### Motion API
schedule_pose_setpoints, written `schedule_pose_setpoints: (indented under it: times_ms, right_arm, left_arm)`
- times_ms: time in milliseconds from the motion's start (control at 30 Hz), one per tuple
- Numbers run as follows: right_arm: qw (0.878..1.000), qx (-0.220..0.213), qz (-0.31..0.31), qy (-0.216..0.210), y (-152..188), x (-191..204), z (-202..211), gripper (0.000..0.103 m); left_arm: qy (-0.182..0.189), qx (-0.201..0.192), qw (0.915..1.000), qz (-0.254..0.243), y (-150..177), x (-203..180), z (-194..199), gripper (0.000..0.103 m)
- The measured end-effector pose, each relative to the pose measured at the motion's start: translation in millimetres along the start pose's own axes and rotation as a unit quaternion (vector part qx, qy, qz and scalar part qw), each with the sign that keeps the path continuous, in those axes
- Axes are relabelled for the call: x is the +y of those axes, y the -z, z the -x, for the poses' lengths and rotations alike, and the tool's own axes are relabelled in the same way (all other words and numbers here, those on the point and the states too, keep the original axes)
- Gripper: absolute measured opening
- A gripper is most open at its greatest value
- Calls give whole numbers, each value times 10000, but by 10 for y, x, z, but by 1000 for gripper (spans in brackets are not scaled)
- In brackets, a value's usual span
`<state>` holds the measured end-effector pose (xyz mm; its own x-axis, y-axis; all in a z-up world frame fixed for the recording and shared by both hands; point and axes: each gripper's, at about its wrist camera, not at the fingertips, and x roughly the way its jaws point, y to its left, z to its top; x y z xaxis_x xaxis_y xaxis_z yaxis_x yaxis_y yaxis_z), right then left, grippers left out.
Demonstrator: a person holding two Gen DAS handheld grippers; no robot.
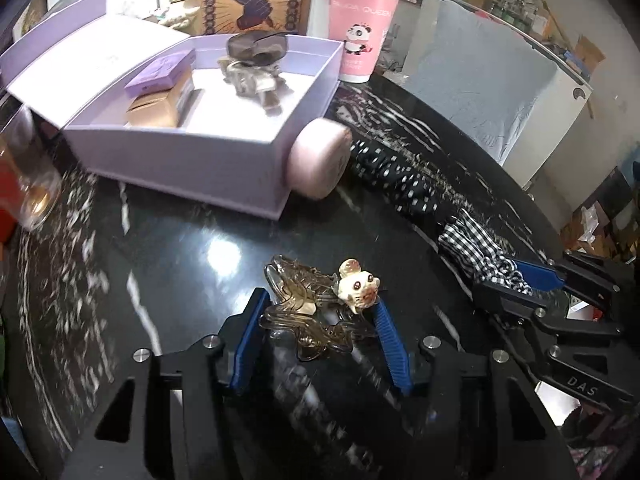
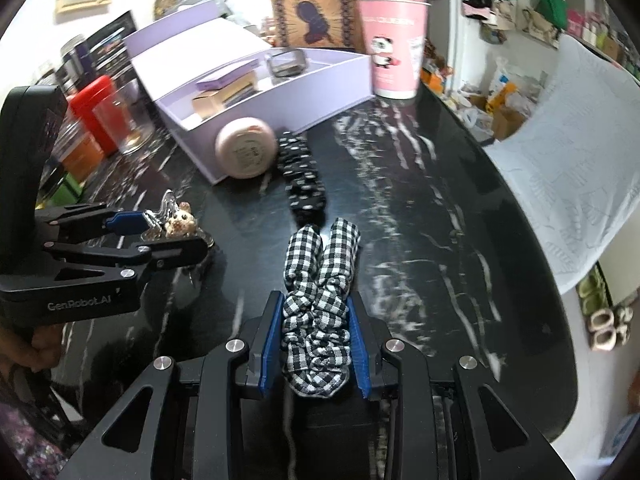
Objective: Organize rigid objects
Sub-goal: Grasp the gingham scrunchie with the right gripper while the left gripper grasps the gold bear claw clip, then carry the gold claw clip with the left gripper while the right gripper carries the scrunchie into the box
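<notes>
My left gripper (image 1: 318, 312) is shut on a clear brown hair claw clip with a cream mouse figure (image 1: 320, 304), held above the black marble table; it also shows in the right wrist view (image 2: 172, 220). My right gripper (image 2: 316, 320) is shut on a black-and-white gingham scrunchie (image 2: 320, 300), also seen in the left wrist view (image 1: 476, 248). A lilac open box (image 1: 224, 168) holds small boxes (image 1: 160, 92), a metallic figure (image 1: 256, 80) and a dark clip. A pink round case (image 1: 318, 160) leans on the box's front corner.
A black polka-dot scrunchie (image 2: 302, 176) lies on the table (image 2: 420, 220) past the gingham one. Stacked pink paper cups (image 2: 394, 40) and an orange packet (image 2: 308, 4) stand behind the box. A glass jar (image 1: 28, 184) and a red container (image 2: 100, 108) are at the left.
</notes>
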<state>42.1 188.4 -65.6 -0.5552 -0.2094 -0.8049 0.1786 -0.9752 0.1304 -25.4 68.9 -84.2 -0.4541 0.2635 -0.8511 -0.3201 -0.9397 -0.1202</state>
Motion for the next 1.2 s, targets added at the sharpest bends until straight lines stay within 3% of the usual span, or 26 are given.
schedule_pose_setpoints:
  times_ms: [333,467,667,733,767,800,833,1200]
  right_arm:
    - [9988,-132,395,-246,46,281,-40,34]
    - [9986,-143,440,-259,30,320,-65,54]
    - [9980,-188,603,21,9,393,-116,55]
    - [9980,-187,594,45,6,389,-121,54]
    - [9980,-191,597,80,4,388,-124,47]
    - [9977,-210,630,160,4,391,-124,29]
    - [9974,-220,649,234,-2,390,-127,25]
    - [9990,-120,423,-103,-41,393,-133,25]
  left_arm:
    - [-81,-35,9991,405,179,296,155,53]
    - [-46,-82,9991,406,193,335,169,53]
    - [-178,-120,9996,196,186,297,153,53]
    - [-133,-162,9996,199,191,306,156,53]
    - [-116,-177,9996,201,193,312,157,53]
    - [-98,-183,9996,197,194,317,158,53]
    - [-76,-186,9996,214,194,319,159,53]
    - [277,-201,9980,528,198,395,216,52]
